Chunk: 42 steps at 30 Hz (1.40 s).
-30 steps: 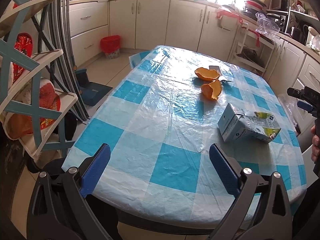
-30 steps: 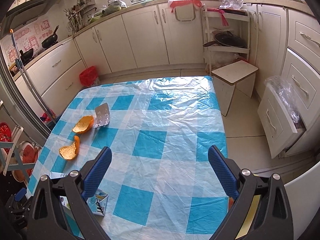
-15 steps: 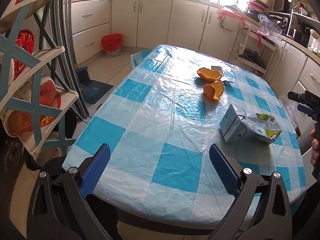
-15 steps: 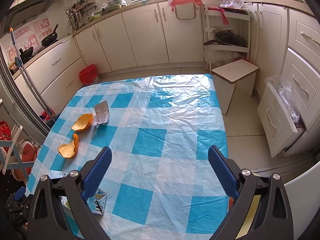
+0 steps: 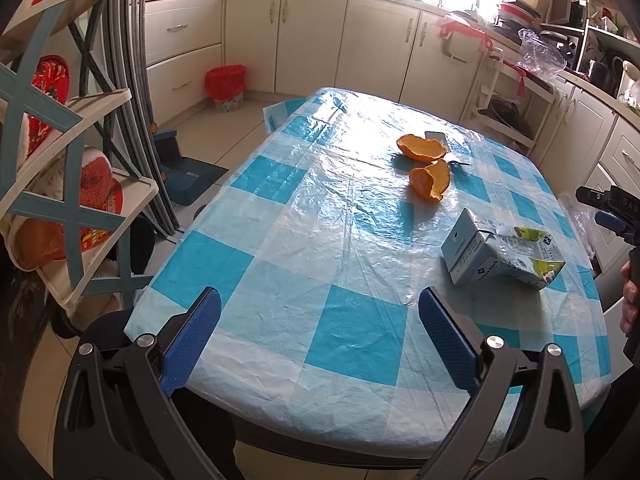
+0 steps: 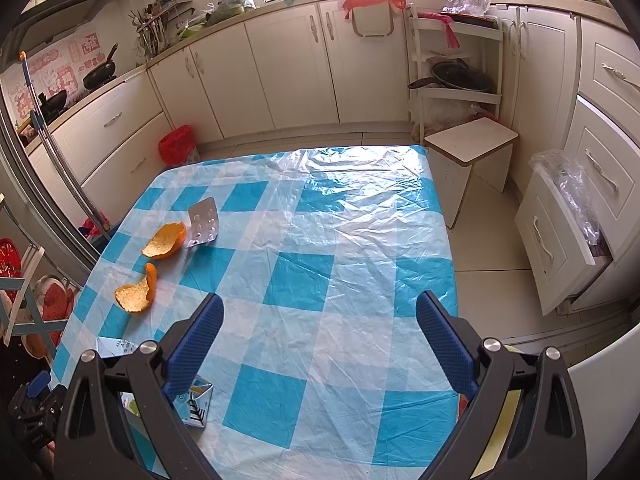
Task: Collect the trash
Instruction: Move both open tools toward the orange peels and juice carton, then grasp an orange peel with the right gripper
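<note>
Left gripper wide open, holding nothing, low in frame over the checked table. Right gripper also wide open and holding nothing. Crushed carton lies right of centre; two orange peels sit above it, upper centre; a blister pack touches the farther peel.

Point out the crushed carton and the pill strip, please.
carton (image 5: 492, 254): left wrist view, on its grey side panel.
pill strip (image 6: 203, 222): right wrist view, on the middle of its foil face.
</note>
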{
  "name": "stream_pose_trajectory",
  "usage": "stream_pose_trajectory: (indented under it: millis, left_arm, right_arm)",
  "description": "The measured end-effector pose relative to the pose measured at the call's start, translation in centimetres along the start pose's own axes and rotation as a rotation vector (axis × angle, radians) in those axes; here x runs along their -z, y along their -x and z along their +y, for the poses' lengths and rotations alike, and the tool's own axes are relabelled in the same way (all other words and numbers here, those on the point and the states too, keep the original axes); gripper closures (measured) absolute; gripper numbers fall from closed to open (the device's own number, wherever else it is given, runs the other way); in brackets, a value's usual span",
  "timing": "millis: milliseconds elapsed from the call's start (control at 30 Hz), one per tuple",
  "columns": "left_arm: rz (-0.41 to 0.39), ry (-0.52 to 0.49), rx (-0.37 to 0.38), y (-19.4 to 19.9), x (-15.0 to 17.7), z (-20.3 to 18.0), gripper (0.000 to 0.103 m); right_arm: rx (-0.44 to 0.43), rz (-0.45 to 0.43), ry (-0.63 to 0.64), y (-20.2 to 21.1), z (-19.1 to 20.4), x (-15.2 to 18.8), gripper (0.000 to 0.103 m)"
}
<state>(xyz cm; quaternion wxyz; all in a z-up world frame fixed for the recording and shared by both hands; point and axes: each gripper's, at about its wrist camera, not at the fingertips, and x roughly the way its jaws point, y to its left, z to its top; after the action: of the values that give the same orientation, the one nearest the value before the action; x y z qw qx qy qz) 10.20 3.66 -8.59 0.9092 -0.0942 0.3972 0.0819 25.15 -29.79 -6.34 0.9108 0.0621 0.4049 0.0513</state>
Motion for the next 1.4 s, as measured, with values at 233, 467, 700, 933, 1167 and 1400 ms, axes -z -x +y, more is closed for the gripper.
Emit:
stream_pose_trajectory:
  millis: [233, 467, 700, 933, 1167, 1400]
  left_arm:
    - [0.001, 0.003, 0.000, 0.0, 0.0, 0.1, 0.008]
    - [-0.011, 0.011, 0.004, 0.4, -0.2, 0.2, 0.008]
    - [-0.092, -0.068, 0.092, 3.0, -0.9, -0.9, 0.008]
    - [-0.092, -0.142, 0.149, 3.6, -1.1, -2.2, 0.008]
    - [-0.049, -0.128, 0.152, 2.6, -0.6, -1.8, 0.008]
    - [-0.058, -0.107, 0.174, 3.0, -1.0, -0.1, 0.008]
  right_arm:
    - [0.000, 0.002, 0.001, -0.1, 0.0, 0.1, 0.010]
    - [-0.001, 0.004, 0.007, -0.2, -0.1, 0.2, 0.010]
    - [-0.010, 0.003, 0.017, 0.0, 0.1, 0.2, 0.010]
    - [-0.120, 0.006, 0.036, -0.2, 1.8, -0.5, 0.010]
    - [-0.208, 0.185, 0.192, -4.9, 10.1, -1.9, 0.011]
    - [-0.207, 0.383, 0.274, -11.8, 16.2, -2.9, 0.033]
